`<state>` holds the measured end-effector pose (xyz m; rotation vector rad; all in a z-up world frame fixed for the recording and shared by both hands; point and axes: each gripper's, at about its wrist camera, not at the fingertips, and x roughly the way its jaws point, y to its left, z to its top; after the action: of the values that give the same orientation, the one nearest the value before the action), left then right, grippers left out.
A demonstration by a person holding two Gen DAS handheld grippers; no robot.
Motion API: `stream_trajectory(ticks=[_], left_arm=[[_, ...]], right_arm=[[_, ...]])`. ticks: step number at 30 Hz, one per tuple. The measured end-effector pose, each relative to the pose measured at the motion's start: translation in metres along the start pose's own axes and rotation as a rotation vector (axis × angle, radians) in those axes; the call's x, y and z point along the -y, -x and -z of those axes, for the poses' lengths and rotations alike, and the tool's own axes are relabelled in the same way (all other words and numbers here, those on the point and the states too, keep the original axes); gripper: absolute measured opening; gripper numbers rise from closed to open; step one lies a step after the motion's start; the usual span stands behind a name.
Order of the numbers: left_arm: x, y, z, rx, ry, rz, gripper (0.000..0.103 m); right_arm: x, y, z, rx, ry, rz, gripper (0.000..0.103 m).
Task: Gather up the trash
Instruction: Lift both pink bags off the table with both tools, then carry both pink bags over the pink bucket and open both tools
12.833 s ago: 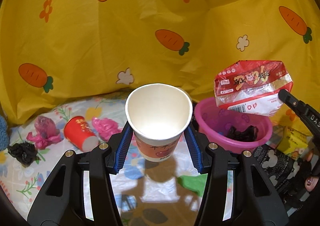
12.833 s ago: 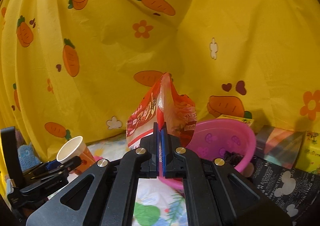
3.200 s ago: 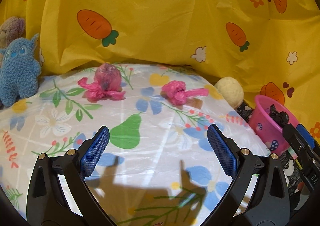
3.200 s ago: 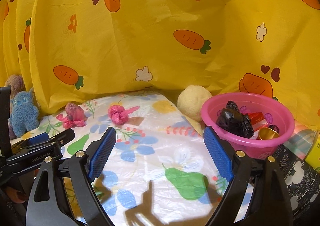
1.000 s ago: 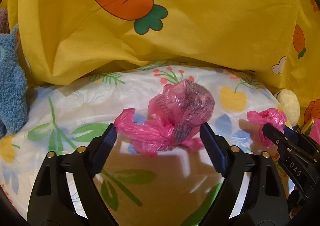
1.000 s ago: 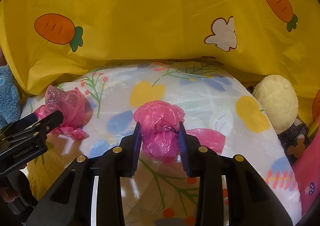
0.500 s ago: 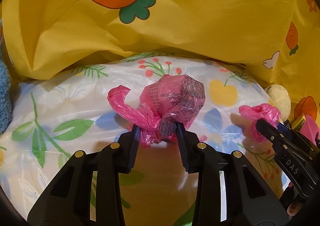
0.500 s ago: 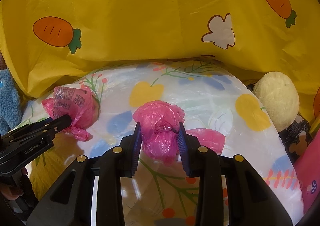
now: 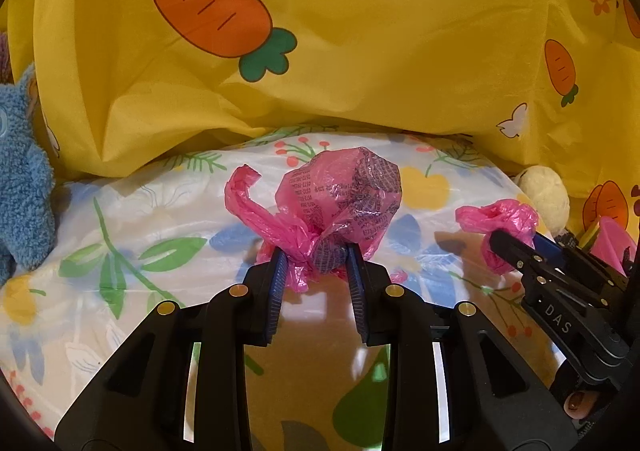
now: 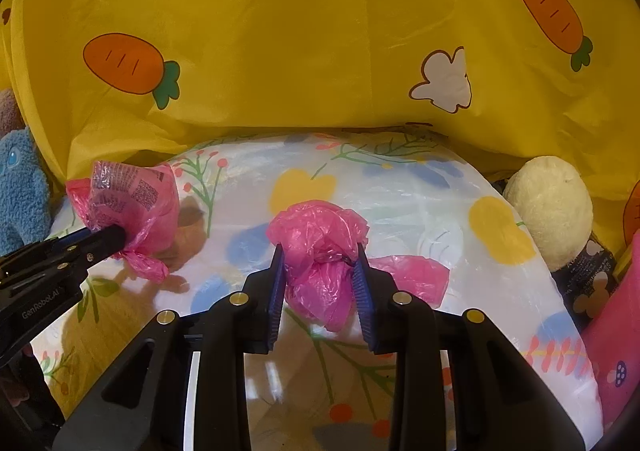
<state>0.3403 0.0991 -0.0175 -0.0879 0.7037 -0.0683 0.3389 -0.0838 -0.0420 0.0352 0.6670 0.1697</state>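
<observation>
Two grippers are engaged, each clamped on a piece of trash. We note the left gripper (image 9: pixel 315 251) has its blue-padded fingers pinched on the knotted neck of a printed pink bag (image 9: pixel 340 199), whose bulb stands above the fingertips and whose loose tail curls up to the left. From the right wrist view, that same left gripper (image 10: pixel 116 237) enters from the left edge with the printed pink bag (image 10: pixel 132 191) at its tip, just above the cloth.

We record the right gripper (image 10: pixel 320 267) closed on a plain pink bag (image 10: pixel 320 247), crumpled between the pads; a flat flap of it trails to the right onto the surface. In the left wrist view, the right gripper (image 9: pixel 500 241) comes in from the right with the plain pink bag (image 9: pixel 500 217) at its tip.

Both bags sit over a white flowered tablecloth (image 10: pixel 400 191). A yellow carrot-print curtain (image 9: pixel 360 31) hangs along the far side. We observe a blue plush toy (image 9: pixel 20 179) at the left edge, a cream plush ball (image 10: pixel 548 207) at the far right, and part of a pink basin (image 10: pixel 612 331) at the near right edge.
</observation>
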Motion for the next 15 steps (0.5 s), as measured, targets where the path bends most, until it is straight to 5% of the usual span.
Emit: stream_trajectory(ticks=[15], left_arm=[[0.053,0.081,0.022,0.084,-0.073,0.082,0.028]], right_arm=[[0.021,0.104,0.026,0.069,0.025,-0.022,0.032]])
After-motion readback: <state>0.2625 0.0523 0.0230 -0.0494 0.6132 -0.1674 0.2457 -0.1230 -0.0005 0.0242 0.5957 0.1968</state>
